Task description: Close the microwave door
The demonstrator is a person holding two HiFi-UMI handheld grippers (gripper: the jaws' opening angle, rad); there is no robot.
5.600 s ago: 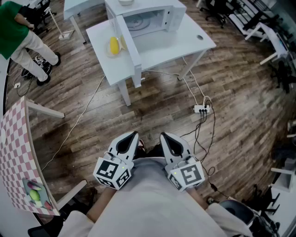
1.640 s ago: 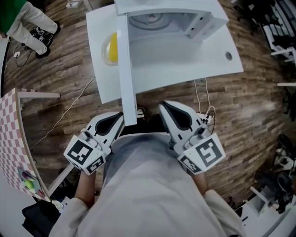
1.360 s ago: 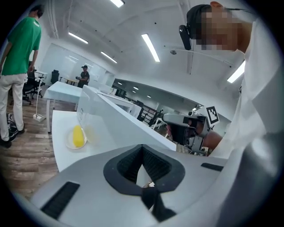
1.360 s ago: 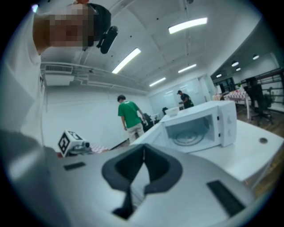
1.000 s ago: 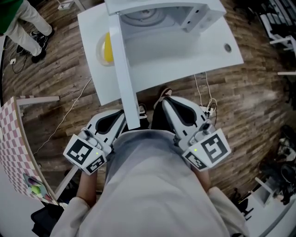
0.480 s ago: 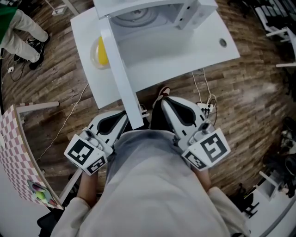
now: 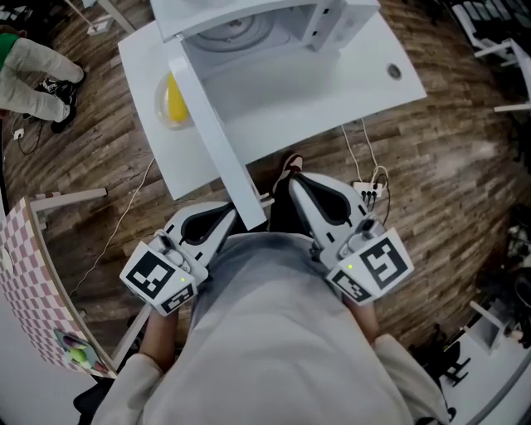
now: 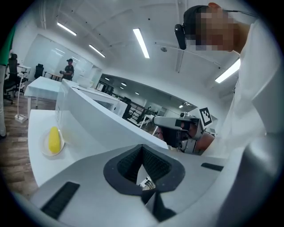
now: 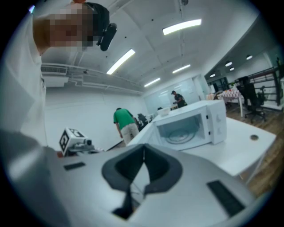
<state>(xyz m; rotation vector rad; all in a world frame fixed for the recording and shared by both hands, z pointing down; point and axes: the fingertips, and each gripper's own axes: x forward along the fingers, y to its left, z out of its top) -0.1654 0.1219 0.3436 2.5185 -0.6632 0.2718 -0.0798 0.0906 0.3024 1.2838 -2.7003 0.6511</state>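
Observation:
The white microwave (image 7: 249, 25) stands on a white table (image 7: 332, 91) at the top of the head view, cavity and turntable showing. Its door (image 7: 211, 137) is swung wide open and juts out past the table's front edge towards me. My left gripper (image 7: 224, 214) is shut and empty, held near my chest, just left of the door's outer end. My right gripper (image 7: 297, 179) is also shut and empty, to the right of the door below the table edge. In the right gripper view the open microwave (image 9: 191, 124) lies beyond the shut right gripper (image 9: 143, 150). The door (image 8: 102, 116) runs past the left gripper (image 8: 142, 148).
A yellow item on a plate (image 7: 174, 98) sits on the table left of the door. A power strip with cables (image 7: 365, 187) lies on the wood floor. A checkered table (image 7: 25, 282) stands at the left. A person's legs (image 7: 33, 62) are at the upper left.
Over the frames I have walked up to the table, so the microwave and door fill more of the view. Both grippers stay shut near my body; the left one has shifted slightly right.

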